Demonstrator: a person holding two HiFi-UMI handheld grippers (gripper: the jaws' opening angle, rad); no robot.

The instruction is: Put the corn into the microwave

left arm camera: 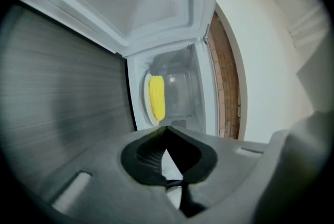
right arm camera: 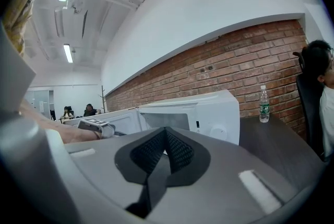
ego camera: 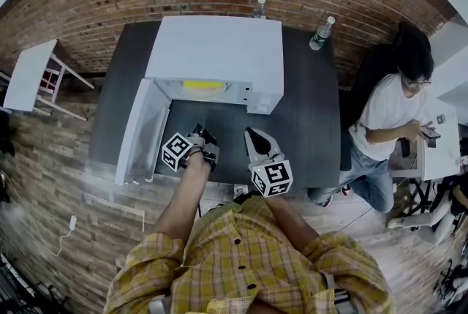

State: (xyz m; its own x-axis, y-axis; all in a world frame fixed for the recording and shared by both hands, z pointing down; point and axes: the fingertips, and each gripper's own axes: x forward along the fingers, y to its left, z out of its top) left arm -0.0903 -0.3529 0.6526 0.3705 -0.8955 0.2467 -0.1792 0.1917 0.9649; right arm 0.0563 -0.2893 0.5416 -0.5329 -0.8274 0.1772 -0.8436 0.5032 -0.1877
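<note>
A yellow corn cob lies on the white plate inside the white microwave. Its door hangs open to the left. My left gripper is shut and empty. It hovers above the dark table just in front of the oven's opening and points at the corn. My right gripper is beside it to the right, shut with nothing between its jaws, and faces the microwave's control side.
Two water bottles stand at the table's back by the brick wall; one bottle shows in the right gripper view. A seated person is at the right. A small white table stands to the left.
</note>
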